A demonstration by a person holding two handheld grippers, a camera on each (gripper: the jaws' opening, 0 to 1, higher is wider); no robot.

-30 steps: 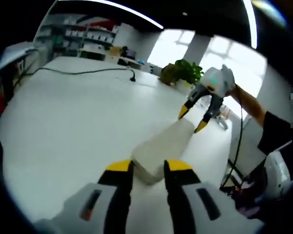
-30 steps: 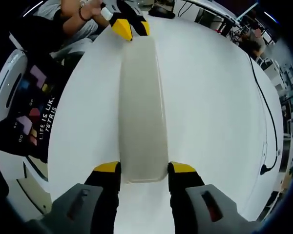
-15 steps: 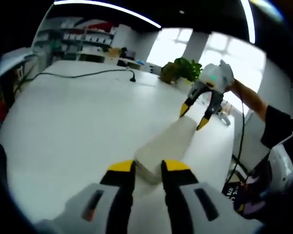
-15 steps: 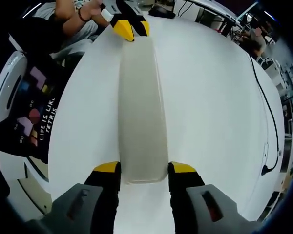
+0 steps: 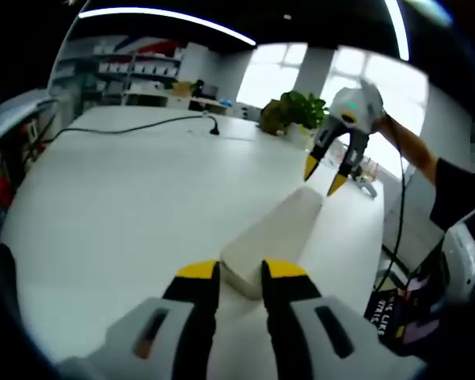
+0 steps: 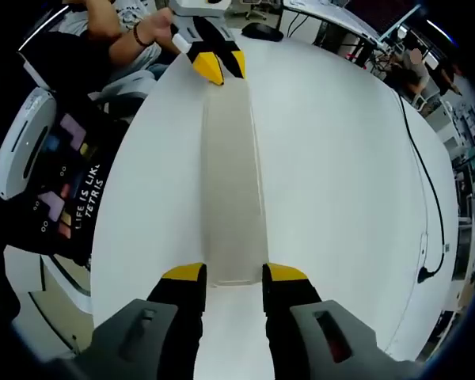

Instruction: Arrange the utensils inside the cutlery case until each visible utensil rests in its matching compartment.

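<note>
White table (image 5: 127, 198): long closed off-white cutlery case (image 6: 233, 182) is flanked at opposite ends by left gripper (image 5: 231, 271) and right gripper (image 6: 233, 274), jaws parted, nothing clamped.

Long pale cutlery case (image 6: 233, 186), apparently closed, flat on white table (image 6: 340, 182)

White worktop (image 5: 127, 198) stretches ahead of you. Black cable (image 5: 134, 125) snakes across its far side. Potted green plant (image 5: 297, 111) stands by bright windows (image 5: 269, 79). Shelving (image 5: 134, 71) lines back wall. Beside you, black bag (image 6: 75, 198) printed "LIFE IS LIKE TETRIS".
</note>
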